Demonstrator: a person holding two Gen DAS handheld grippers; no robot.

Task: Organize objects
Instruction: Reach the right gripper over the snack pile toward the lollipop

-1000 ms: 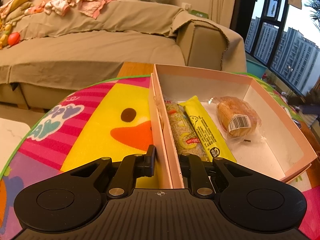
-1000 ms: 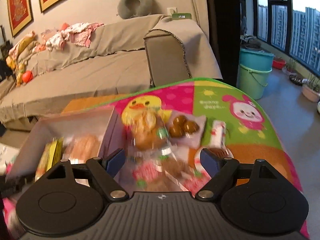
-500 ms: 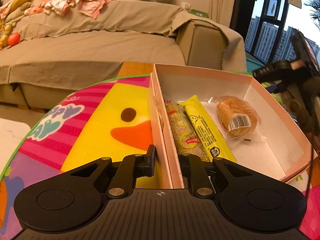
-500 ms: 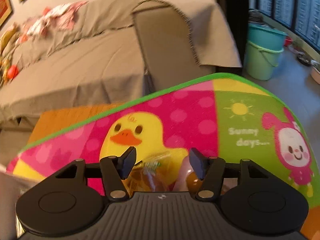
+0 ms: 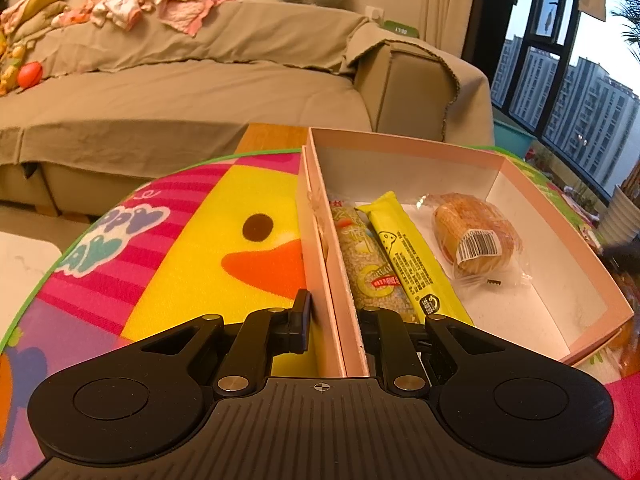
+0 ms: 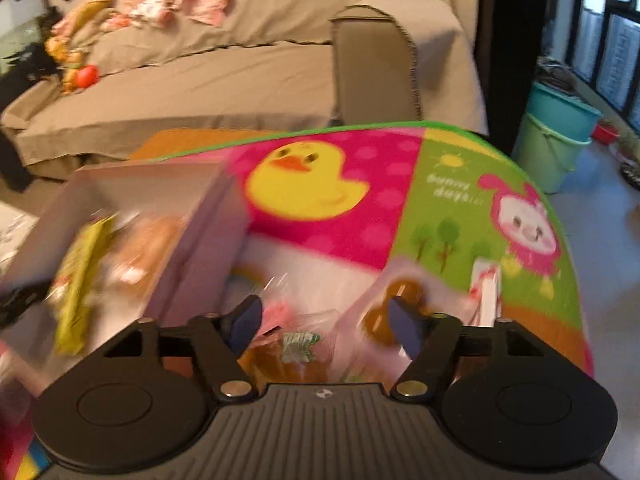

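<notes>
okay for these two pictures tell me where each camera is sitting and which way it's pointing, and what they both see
Left wrist: sits on the left tongs, angled down over the pink box; its own black fingers show, clamped on the box's near wall.
Right wrist: sits on the right tongs, angled down over the cartoon mat toward the sofa; its fingers show, apart over a clear snack bag, having just opened further.
Shared: the box, the yellow snack bar in it, mat and sofa.
</notes>
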